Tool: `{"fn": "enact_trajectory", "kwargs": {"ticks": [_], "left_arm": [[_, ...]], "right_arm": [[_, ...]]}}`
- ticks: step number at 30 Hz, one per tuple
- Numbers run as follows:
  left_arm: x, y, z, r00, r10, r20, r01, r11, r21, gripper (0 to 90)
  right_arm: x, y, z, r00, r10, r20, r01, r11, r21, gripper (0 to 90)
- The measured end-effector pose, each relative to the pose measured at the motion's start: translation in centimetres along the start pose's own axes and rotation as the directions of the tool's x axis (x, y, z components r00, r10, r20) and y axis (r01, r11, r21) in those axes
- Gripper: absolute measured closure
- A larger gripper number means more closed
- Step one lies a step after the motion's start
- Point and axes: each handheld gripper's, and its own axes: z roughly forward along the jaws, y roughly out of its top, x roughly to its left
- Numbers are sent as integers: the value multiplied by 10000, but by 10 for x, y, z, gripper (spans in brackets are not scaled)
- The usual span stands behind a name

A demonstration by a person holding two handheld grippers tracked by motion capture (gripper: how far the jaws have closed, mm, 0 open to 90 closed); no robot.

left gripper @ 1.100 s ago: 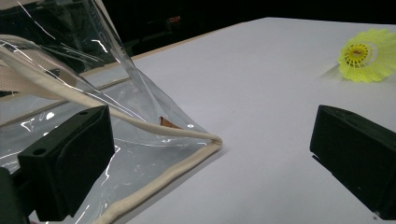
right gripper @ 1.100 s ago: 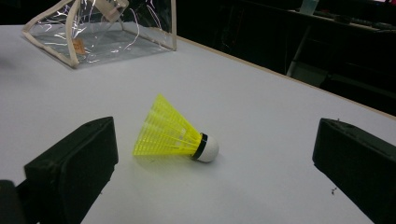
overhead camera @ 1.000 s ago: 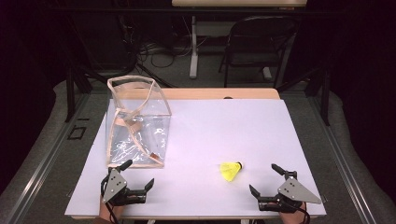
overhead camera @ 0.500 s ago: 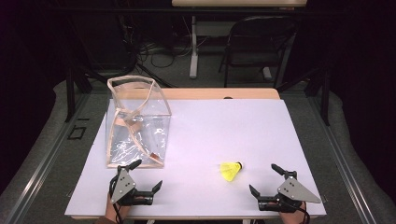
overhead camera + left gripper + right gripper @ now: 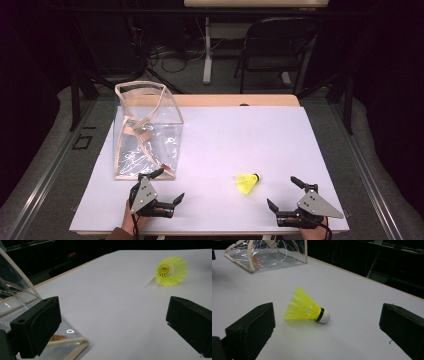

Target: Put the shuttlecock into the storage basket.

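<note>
A yellow shuttlecock point(image 5: 247, 183) with a white cork tip lies on its side on the white table point(image 5: 240, 135), near the front. It shows far off in the left gripper view point(image 5: 171, 271) and close ahead in the right gripper view point(image 5: 305, 307). A clear plastic bag point(image 5: 145, 132) with beige trim stands open at the table's left. My left gripper point(image 5: 167, 185) is open at the bag's front corner, with nothing between its jaws. My right gripper point(image 5: 283, 192) is open too, just right of the shuttlecock and apart from it.
Beyond the table's far edge stand a dark chair point(image 5: 275, 45) and a desk leg point(image 5: 206, 50) among floor cables. Bare white tabletop stretches across the middle and right.
My left gripper has slid right and forward along the front edge, ending at the bag's front corner. The right gripper and the shuttlecock have stayed put.
</note>
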Motion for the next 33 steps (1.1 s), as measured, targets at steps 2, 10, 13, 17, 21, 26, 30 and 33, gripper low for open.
{"fn": "enact_trajectory", "kwargs": {"ticks": [2, 10, 13, 17, 21, 26, 30, 33], "left_arm": [[-1, 1, 3, 10000, 63, 39, -63, 10000, -16, 0], [1, 6, 12, 9996, -44, 294, 47, 9999, -109, 0], [1, 8, 14, 9994, -70, 335, 74, 9999, -127, 0], [2, 10, 19, 9989, -90, 449, 96, 9999, -143, 0], [4, 13, 23, 9986, -88, 523, 95, 9999, -132, 0], [5, 16, 30, 9978, -50, 664, 64, 9998, -208, 0], [5, 19, 36, 9971, -64, 761, 80, 9998, -208, 0], [6, 21, 41, 9965, -67, 836, 83, 9998, -184, 0]], "right_arm": [[0, 0, 0, 10000, 5, 20, -5, 10000, -38, 0], [0, 0, 0, 10000, 41, -11, -41, 10000, 26, 0], [0, 0, -1, 10000, 41, -6, -41, 10000, 21, 0], [0, 0, -1, 10000, 37, 3, -37, 10000, -17, 0], [0, 0, 0, 10000, 37, -10, -37, 10000, 47, 0], [0, 0, -1, 10000, 36, -25, -36, 10000, 50, 0], [-1, -1, 0, 10000, 79, -27, -79, 9999, 83, 0], [-1, -1, 0, 10000, 54, -22, -53, 10000, 82, 0]]}}
